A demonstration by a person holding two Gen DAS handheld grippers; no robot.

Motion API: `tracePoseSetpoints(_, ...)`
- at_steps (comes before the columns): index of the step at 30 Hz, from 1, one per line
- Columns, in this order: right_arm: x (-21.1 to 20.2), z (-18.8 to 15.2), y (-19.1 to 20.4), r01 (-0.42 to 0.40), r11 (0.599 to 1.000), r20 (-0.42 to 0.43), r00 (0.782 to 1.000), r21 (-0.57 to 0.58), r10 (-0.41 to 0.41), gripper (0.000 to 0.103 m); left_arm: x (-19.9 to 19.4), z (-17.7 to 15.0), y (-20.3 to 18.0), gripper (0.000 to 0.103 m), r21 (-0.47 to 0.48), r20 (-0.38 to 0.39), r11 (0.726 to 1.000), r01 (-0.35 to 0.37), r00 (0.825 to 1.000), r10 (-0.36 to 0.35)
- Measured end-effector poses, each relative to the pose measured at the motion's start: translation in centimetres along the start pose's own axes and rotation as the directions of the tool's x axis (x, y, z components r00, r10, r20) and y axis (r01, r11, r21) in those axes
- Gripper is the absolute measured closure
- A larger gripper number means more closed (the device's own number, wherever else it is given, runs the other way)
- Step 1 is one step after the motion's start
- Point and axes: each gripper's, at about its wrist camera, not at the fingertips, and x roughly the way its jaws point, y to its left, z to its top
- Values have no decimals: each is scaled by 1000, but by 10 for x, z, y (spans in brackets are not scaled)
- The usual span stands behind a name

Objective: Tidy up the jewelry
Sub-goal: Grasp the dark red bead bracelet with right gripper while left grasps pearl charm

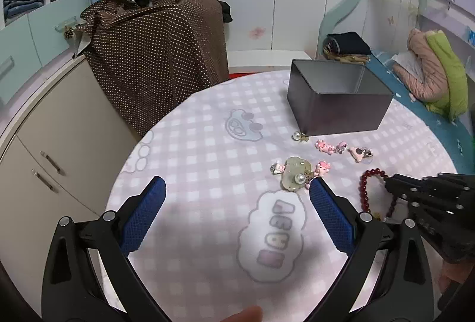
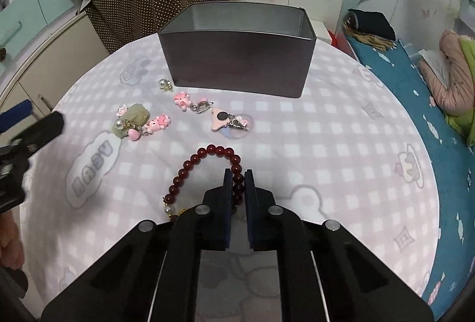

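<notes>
A dark red bead bracelet point(image 2: 207, 154) lies on the round table's pink checked cloth point(image 2: 341, 143). My right gripper point(image 2: 238, 172) is shut on the bracelet's right side, with beads pinched between its blue pads. In the left wrist view the bracelet point(image 1: 366, 188) shows at the right, with the right gripper point(image 1: 389, 181) on it. My left gripper point(image 1: 237, 184) hangs open over bare cloth, its right fingertip close to a pale green charm point(image 1: 294, 178) with a pearl. Pink charms point(image 2: 182, 100), a pearl earring point(image 2: 164, 83) and a pink triangular piece point(image 2: 219, 118) lie before the open dark tin box point(image 2: 237, 60).
A chair draped in brown dotted cloth point(image 1: 154, 54) stands behind the table on the left, beside beige cabinets point(image 1: 59, 149). A bed with a blue sheet point(image 2: 415, 102) and folded clothes runs along the right. A fingertip point(image 1: 243, 314) shows at the bottom edge.
</notes>
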Motion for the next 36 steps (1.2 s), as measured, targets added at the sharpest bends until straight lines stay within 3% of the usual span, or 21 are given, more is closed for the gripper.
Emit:
tracePoseSetpoints(12, -4, 1, -2, -26, 1000, 6, 1000, 16, 26, 96, 44, 3, -28, 8, 89, -45, 993, 78, 996, -74)
tracePoseSetpoints(13, -4, 1, -4, -26, 999, 7, 1000, 18, 26, 96, 47, 4, -29, 12, 90, -48, 992, 86, 995, -82)
tracePoseSetpoints(14, -5, 1, -5, -27, 999, 7, 1000, 20, 27, 96, 50, 5, -30, 27, 89, -58, 990, 107, 993, -102)
tracePoseSetpoints(15, -5, 1, -6, -27, 999, 6, 1000, 22, 27, 96, 54, 5, -30, 35, 85, -71, 988, 126, 990, -120)
tracePoseSetpoints(17, -6, 1, -7, -28, 999, 8, 1000, 26, 27, 96, 60, 5, -29, 44, 73, -91, 985, 156, 985, -149)
tracePoseSetpoints(23, -7, 2, -10, -30, 999, 11, 1000, 32, 29, 96, 59, 5, -33, 59, 78, -94, 977, 201, 977, -193)
tracePoseSetpoints(26, -9, 3, -11, -30, 999, 16, 999, 33, 30, 96, 59, 3, -32, 74, 64, -106, 967, 245, 966, -238)
tracePoseSetpoints(28, -10, 3, -12, -32, 999, 18, 999, 35, 31, 96, 57, 2, -32, 76, 68, -101, 965, 255, 964, -248)
tracePoseSetpoints(29, -10, 3, -12, -31, 999, 18, 999, 34, 31, 96, 56, 2, -32, 89, 67, -101, 960, 271, 959, -264)
tracePoseSetpoints(36, -11, 2, -13, -35, 999, 17, 999, 39, 34, 96, 55, 5, -27, 92, 32, -96, 946, 324, 943, -319)
